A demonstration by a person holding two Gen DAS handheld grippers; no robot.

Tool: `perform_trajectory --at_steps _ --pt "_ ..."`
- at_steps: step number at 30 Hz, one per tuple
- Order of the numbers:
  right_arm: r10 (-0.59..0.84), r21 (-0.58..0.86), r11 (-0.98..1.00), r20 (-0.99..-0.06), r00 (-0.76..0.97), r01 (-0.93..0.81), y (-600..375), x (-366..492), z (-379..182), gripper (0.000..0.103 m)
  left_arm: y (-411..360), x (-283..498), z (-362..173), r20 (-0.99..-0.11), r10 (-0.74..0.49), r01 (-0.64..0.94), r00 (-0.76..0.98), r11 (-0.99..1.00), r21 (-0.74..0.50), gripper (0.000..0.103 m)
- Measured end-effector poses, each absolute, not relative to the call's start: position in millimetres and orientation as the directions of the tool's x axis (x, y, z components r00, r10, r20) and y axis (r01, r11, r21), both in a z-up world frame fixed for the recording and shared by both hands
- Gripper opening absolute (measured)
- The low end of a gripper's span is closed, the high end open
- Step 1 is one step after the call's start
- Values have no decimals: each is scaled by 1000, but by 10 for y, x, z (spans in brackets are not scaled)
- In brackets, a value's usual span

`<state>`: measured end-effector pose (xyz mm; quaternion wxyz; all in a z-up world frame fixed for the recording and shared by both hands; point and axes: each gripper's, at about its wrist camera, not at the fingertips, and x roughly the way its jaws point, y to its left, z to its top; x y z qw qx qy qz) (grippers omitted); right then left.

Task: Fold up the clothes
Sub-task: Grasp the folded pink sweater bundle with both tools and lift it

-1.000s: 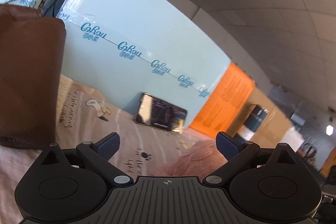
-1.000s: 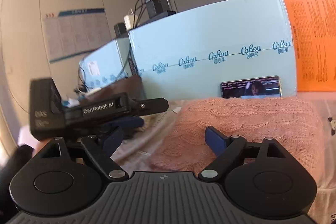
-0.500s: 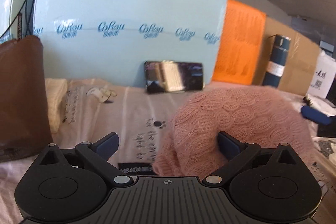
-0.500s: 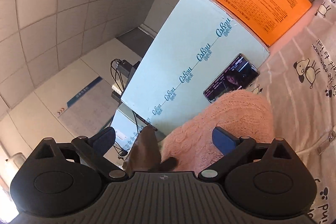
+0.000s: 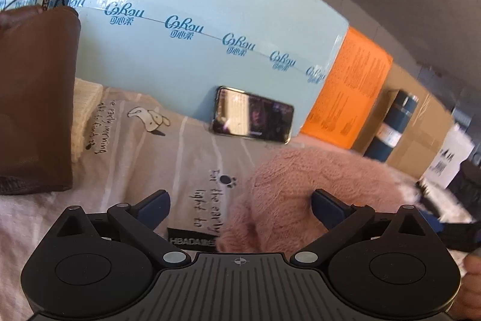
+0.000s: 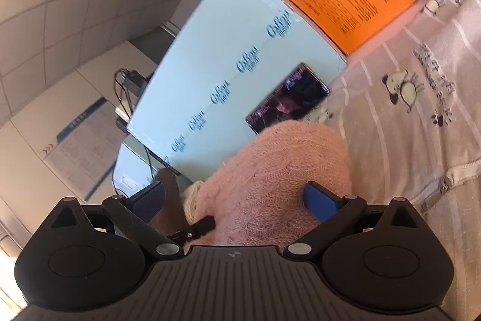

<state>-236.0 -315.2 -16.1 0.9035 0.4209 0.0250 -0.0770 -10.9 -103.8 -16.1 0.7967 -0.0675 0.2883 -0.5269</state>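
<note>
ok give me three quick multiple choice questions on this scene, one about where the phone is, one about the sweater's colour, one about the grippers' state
1. Where is the phone?
A. leaning against the pale blue box
B. flat on top of the sweater
C. inside the brown bag

2. What colour is the knitted sweater?
A. green
B. pink
C. white

3. How do the jaws of the right gripper stand?
A. shut on the phone
C. open, apart on either side of the sweater
B. shut tight on nothing

Answers:
1 A: the phone stands on its long edge on the bedsheet, propped against the box.
2 B: both views show a fuzzy pink knit.
3 C: the blue pads sit wide apart and do not visibly press the knit; the left gripper stands open as well.
</note>
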Motion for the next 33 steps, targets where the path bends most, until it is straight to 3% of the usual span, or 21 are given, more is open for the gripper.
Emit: perform_trajectory --at_steps 3,7,12,18,22,24,26,29,33 --pt "-245 731 626 -148 958 273 -3163 -2386 -159 100 -1024 -77 -157 -368 -908 781 198 373 -502 103" --pt "-346 702 565 -277 896 435 -3241 -2325 -249 100 -1164 -136 -250 -443 -879 795 177 393 -463 103" --pt "-232 708 569 -349 908 418 -3286 -2180 -380 100 -1197 -161 -334 -463 -870 800 171 397 -451 103" --pt "-127 694 618 -376 918 370 -3172 -2008 -441 99 -1245 -159 -427 -383 -923 759 -44 219 -614 103" --pt "-140 692 623 -361 922 365 -3145 -2011 -448 86 -1230 -173 -447 -363 -931 755 -44 207 -623 102" --pt "-157 685 629 -351 923 368 -3118 -2020 -441 76 -1227 -201 -431 -374 -927 772 -19 223 -595 94" --pt "-169 664 654 -338 926 362 -3067 -2012 -421 66 -1232 -239 -414 -392 -920 796 14 247 -553 76" --pt "-189 619 696 -333 924 365 -2962 -1970 -378 59 -1204 -249 -372 -386 -922 807 34 253 -534 56" --pt "-202 598 720 -307 930 354 -2779 -1907 -221 57 -982 -195 -188 -277 -960 798 50 205 -567 52"
